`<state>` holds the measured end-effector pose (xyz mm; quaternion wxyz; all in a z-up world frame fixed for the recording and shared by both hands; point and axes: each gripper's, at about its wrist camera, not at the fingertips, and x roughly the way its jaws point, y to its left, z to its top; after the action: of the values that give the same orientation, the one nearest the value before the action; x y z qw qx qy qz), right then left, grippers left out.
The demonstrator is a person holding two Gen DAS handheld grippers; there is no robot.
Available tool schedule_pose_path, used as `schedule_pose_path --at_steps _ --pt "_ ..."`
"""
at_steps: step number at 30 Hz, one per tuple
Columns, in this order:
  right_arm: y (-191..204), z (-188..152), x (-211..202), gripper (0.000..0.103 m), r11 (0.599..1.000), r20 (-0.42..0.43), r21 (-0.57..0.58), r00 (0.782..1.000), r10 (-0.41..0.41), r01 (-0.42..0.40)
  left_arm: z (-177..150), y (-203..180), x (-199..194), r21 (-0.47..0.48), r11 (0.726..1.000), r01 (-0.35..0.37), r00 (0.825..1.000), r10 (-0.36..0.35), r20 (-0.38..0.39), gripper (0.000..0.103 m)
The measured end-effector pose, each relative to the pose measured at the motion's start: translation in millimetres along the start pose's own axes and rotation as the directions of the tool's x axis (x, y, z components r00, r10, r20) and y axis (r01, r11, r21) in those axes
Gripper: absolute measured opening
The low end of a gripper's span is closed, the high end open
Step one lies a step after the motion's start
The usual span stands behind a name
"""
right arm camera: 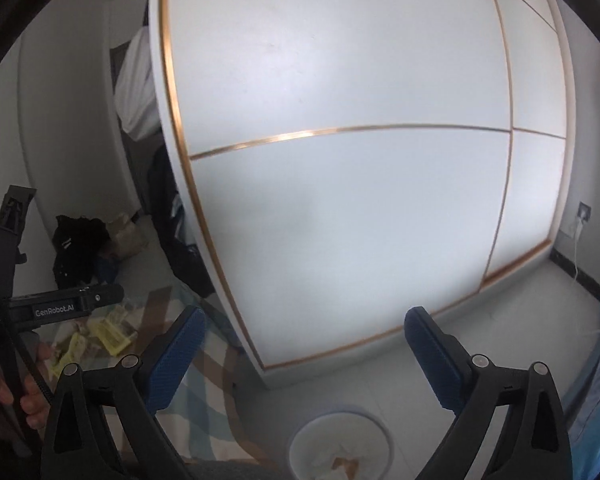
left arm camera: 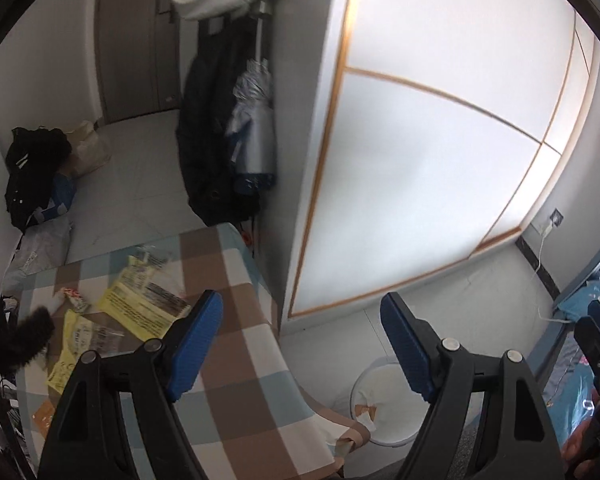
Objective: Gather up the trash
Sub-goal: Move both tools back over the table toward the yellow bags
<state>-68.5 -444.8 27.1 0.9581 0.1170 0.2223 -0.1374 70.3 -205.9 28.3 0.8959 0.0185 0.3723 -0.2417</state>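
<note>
Several yellow wrappers and other scraps lie on a checked tablecloth at the lower left. A white trash bin with a white liner stands on the floor beside the table; a brown and white scrap lies in it. My left gripper is open above the table's corner and the bin, with nothing between its blue pads. My right gripper is open and empty too, high above the bin and facing the wardrobe. The yellow wrappers show at the left of the right wrist view.
A white wardrobe with gold trim fills the right side. Dark coats hang beside it. A black bag and a paper bag sit on the floor by the door. Blue bedding lies at the far right.
</note>
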Motion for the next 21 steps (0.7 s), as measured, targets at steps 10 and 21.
schedule_pose_path --at_steps 10,21 --pt "132 13 -16 0.103 0.956 0.06 -0.08 0.956 0.287 -0.282 -4 120 -82 -0.189 0.973 -0.134 0.959 0.176 0.223 0.088" --pt "243 -25 5 0.103 0.865 -0.094 -0.231 0.895 0.436 -0.446 -36 227 -99 -0.336 0.908 -0.25 0.921 0.33 0.208 0.093"
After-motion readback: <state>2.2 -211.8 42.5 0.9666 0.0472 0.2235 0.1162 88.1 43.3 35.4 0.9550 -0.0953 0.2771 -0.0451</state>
